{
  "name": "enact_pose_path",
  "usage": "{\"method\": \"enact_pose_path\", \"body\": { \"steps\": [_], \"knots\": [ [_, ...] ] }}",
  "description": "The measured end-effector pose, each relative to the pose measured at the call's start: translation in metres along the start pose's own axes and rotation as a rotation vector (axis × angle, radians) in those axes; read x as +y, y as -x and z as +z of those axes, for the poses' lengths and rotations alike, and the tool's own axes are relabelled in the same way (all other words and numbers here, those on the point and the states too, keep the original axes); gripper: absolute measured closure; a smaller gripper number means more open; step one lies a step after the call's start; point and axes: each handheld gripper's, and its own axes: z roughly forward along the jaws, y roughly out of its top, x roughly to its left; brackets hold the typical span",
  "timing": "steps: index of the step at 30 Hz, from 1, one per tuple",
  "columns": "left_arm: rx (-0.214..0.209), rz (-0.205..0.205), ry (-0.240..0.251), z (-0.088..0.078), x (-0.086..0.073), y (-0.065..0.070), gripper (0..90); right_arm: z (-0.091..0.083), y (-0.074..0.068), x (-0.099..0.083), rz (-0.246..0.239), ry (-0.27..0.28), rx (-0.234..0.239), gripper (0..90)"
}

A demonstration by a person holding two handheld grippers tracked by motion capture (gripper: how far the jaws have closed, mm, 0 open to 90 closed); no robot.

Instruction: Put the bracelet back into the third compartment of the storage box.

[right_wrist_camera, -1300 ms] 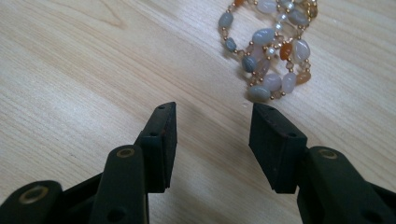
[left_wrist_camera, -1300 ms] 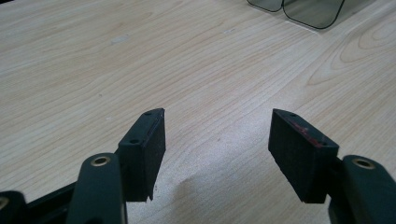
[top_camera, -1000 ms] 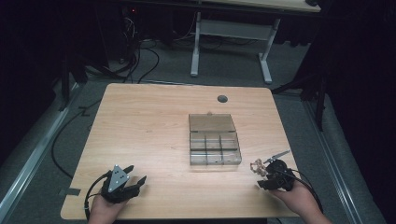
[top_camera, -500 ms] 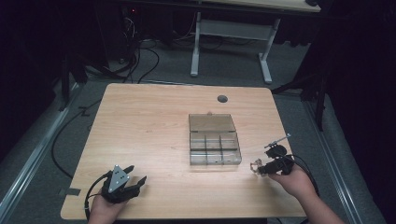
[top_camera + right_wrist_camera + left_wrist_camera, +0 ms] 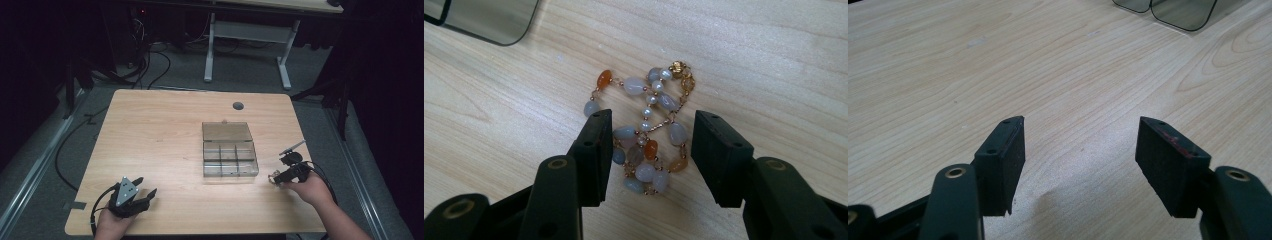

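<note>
- Pale wood desk (image 5: 165, 130) stands in a dark room, with grey floor and cables around it.
- Nearest, at the front left edge, the left tongs (image 5: 137, 192) rest low on the desk in the person's left hand (image 5: 111, 226); in the left gripper view (image 5: 1080, 150) they gape wide, released, with bare wood between the pads.
- At the front right, the right tongs (image 5: 272, 180) lie in the right hand (image 5: 310, 189), pointing left toward the box.
- In the right gripper view the right tongs (image 5: 651, 150) straddle a bracelet (image 5: 649, 130) of grey, white and orange beads with a gold clasp, bunched flat on the desk. They have just been opening; the left pad is just beside the beads, the right pad stands apart, so nothing is gripped.
- Just beyond, a clear box (image 5: 230, 150) sits right of the desk's centre, lid open, its tray split into small compartments.
- Farther back, a round grommet (image 5: 238, 105) sits near the rear edge.
- Beyond the desk stands a white frame (image 5: 247, 45).
</note>
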Motion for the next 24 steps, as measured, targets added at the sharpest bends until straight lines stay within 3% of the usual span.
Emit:
{"method": "enact_pose_path", "body": {
  "steps": [6,16,24],
  "knots": [
    [-0.002,0.003,0.001,-0.0002,0.0,0.0002,37.1,0.0038,-0.0014,0.0021,-0.015,-0.028,-0.004,53.0],
    [-0.001,0.004,0.0,-0.0001,-0.0001,0.0004,37.2,0.0037,-0.0028,0.0027,-0.039,-0.028,-0.05,64.7],
    [-0.003,0.004,0.001,-0.0003,-0.0001,0.0002,37.2,0.0039,-0.0066,0.0032,-0.072,-0.04,-0.058,78.0]
  ]
}}
